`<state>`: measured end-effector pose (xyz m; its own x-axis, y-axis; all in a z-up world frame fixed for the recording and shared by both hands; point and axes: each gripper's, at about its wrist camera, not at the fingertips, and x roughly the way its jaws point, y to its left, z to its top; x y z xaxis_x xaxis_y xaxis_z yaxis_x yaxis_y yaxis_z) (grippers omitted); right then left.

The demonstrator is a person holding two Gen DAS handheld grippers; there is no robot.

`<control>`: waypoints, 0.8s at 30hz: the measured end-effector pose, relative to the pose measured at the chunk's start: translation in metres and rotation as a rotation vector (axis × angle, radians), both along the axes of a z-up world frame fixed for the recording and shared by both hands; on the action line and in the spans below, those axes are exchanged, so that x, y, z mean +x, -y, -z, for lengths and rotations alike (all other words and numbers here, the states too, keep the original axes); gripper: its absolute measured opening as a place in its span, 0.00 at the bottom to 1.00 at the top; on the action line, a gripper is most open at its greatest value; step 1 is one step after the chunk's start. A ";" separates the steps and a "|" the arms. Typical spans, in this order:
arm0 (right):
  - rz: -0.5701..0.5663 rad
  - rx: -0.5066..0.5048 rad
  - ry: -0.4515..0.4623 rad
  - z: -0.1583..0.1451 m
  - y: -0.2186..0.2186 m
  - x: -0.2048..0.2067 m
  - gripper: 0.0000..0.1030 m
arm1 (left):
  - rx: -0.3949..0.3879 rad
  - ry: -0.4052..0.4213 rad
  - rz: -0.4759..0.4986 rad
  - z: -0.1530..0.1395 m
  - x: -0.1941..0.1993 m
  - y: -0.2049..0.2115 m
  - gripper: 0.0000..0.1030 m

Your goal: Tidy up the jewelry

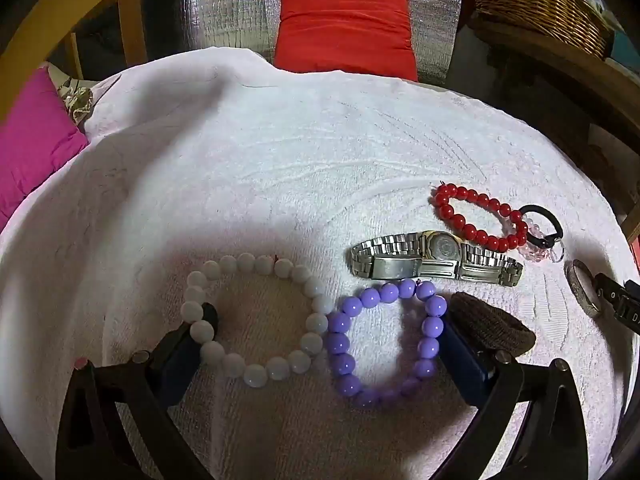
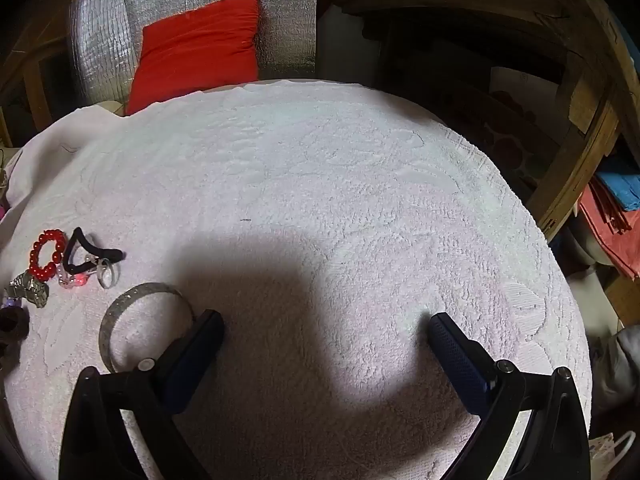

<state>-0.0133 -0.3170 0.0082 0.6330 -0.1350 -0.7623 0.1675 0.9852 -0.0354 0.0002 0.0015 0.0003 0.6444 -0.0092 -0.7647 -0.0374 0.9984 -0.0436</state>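
A: Left hand-held gripper [image 1: 326,328] spread wide, holding nothing, straddling the white bead bracelet [image 1: 256,320] and touching purple bead bracelet [image 1: 386,340], near centre of the towel-covered desk [image 1: 280,160].

B: Right hand-held gripper [image 2: 326,330] likewise wide and empty, beside the grey metal bangle [image 2: 140,320]. Risked pinching both bracelets together, or snagging towel loops.

I see the jewelry spread flat on the white towel [image 1: 280,152]: a white bead bracelet [image 1: 256,320] touching a purple bead bracelet [image 1: 384,340] beside it, a steel watch [image 1: 436,260] lying on its side just behind them, and a red bead bracelet [image 1: 480,216] farther back, overlapping a black hair tie [image 1: 548,220] and some clear pink beads [image 1: 534,250]. A brown scrunchie [image 1: 492,326] sits just right of the purple beads, and a silver bangle [image 2: 140,320] lies apart
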 end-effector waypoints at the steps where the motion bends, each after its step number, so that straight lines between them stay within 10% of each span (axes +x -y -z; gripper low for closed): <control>1: 0.000 -0.003 0.000 0.000 0.000 0.000 1.00 | 0.000 0.000 0.000 0.000 0.000 -0.001 1.00; 24: 0.023 0.004 -0.001 0.000 -0.001 0.000 1.00 | 0.009 0.001 -0.001 -0.003 -0.001 0.000 1.00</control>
